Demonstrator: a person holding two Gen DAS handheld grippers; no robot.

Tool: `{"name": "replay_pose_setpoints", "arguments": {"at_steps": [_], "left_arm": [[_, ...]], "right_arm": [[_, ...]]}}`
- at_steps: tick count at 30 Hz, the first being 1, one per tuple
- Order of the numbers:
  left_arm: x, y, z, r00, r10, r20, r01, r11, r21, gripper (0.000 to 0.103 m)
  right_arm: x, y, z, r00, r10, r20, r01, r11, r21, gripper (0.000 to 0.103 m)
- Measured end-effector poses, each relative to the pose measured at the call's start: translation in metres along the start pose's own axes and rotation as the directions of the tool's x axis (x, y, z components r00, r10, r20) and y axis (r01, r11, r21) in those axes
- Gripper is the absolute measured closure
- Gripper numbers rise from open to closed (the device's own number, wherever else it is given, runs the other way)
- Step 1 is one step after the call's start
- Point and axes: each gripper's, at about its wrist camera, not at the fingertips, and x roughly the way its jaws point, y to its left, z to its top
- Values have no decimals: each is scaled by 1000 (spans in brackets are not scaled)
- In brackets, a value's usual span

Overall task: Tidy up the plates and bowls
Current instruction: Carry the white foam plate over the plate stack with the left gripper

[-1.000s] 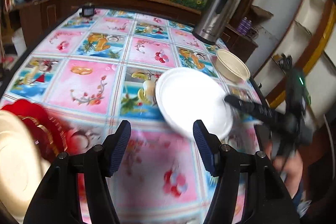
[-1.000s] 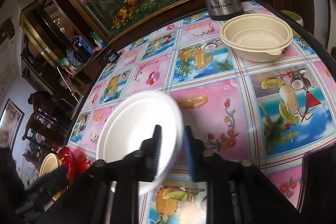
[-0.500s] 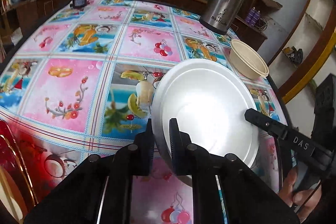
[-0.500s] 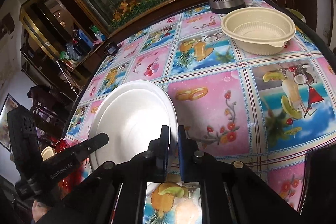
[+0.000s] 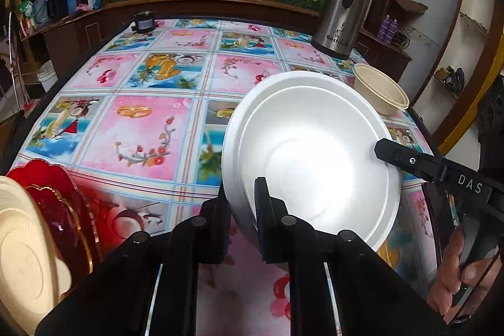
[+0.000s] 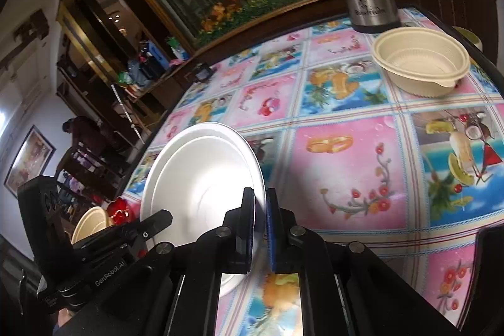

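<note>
A white foam plate is held tilted above a table covered in a pink and blue fruit-print tablecloth. 2 handheld grippers pinch its rim at opposite edges: the left gripper clamps the near edge, and the right gripper clamps the other side. A cream plastic bowl sits near the far corner, just beside a steel thermos jug. A red scalloped plate and a cream plate lie at the left edge.
</note>
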Motion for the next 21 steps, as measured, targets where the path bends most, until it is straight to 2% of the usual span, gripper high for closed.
{"name": "replay_pose_setpoints", "arguments": {"at_steps": [8, 21], "left_arm": [[-26, 10, -5, 999, 14, 48, -14, 1000, -6, 91], [-82, 45, -15, 990, 36, 133, -30, 999, -46, 91]], "right_arm": [[-2, 13, -1, 995, 100, 16, -99, 995, -34, 96], [-11, 65, -4, 990, 142, -20, -142, 988, -59, 96]]}}
